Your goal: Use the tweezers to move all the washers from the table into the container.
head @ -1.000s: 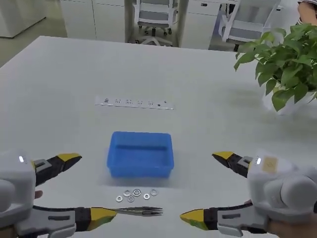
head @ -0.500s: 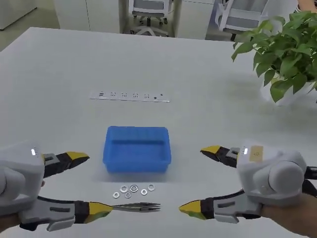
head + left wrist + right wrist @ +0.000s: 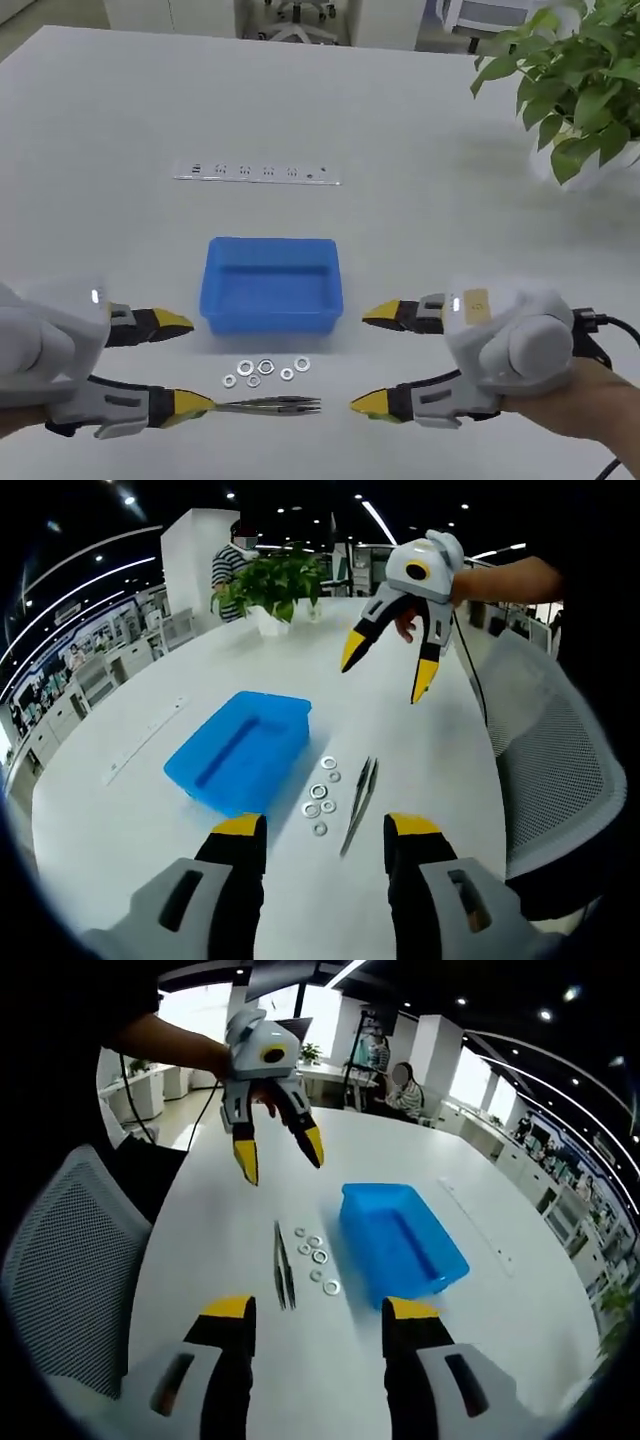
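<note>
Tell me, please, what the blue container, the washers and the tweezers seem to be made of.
Blue rectangular container: probably plastic, uniform matte colour, soft rounded rim. Small round washers: likely metal, silvery shine. Slim tweezers: likely steel, grey with a dull gleam.

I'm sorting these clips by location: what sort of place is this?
Probably an open-plan office: a large white table with a power strip, a mesh office chair beside it, and a potted plant.

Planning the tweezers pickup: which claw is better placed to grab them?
Left, probably. The left claw is open, its lower jaw tip almost at the joined end of the tweezers; the right claw faces their pointed tips.
</note>
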{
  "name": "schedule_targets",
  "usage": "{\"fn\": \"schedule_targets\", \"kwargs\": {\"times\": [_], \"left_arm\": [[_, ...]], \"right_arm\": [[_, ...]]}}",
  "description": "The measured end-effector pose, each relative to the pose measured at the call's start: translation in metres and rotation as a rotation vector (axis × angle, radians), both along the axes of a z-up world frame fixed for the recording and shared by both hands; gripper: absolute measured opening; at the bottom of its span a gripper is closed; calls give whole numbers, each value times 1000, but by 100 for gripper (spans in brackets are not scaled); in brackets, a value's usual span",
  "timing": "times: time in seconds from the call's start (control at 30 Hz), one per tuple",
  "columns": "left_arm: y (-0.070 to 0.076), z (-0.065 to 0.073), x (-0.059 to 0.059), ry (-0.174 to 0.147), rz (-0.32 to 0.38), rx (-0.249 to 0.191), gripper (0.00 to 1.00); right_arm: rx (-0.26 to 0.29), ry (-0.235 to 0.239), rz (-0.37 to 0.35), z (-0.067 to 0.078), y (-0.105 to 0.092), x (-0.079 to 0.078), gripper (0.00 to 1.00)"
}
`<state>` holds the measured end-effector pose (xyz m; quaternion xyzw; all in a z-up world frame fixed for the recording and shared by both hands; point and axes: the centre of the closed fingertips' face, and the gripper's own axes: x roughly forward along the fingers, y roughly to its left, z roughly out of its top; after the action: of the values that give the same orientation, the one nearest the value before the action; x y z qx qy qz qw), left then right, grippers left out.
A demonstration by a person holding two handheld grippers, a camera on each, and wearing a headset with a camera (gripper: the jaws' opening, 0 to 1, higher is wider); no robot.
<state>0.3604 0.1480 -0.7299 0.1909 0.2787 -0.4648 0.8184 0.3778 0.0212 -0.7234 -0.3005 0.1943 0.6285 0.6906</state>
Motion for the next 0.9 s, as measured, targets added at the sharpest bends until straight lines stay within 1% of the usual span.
{"fn": "schedule_targets", "kwargs": {"times": [0.1,0.17,0.2,0.37,0.4,0.47,0.53,0.57,0.63,0.73,0.77,0.83,0.9], "left_arm": [[0,-8,-1,15,-29,33,46],[1,-14,-1,20,-52,69,42],[2,-17,-2,28,-66,88,41],[1,-23,-3,41,-108,122,34],[0,-26,-5,52,-123,132,33],[0,-30,-8,58,-158,161,31],[-1,-33,-8,65,-170,168,29],[-1,-34,-7,69,-173,171,29],[-1,-38,-8,75,-185,183,28],[0,-44,-10,87,-211,219,26],[0,-47,-10,86,-215,227,26],[0,-51,-10,95,-225,241,24],[-1,-52,-11,93,-236,250,23]], "right_arm": [[-14,12,26,-5,4,-1,45],[-23,22,39,-9,6,-2,41],[-30,27,48,-11,8,-3,40],[-60,35,79,-20,13,-6,35],[-70,36,90,-22,15,-7,34],[-78,38,104,-24,18,-8,32],[-86,35,121,-27,23,-8,30],[-91,43,132,-29,26,-9,30],[-105,45,147,-33,29,-10,28],[-118,54,166,-39,34,-13,26],[-122,56,173,-40,36,-14,26],[-139,52,193,-45,39,-15,24],[-157,50,201,-49,40,-16,23]]}}
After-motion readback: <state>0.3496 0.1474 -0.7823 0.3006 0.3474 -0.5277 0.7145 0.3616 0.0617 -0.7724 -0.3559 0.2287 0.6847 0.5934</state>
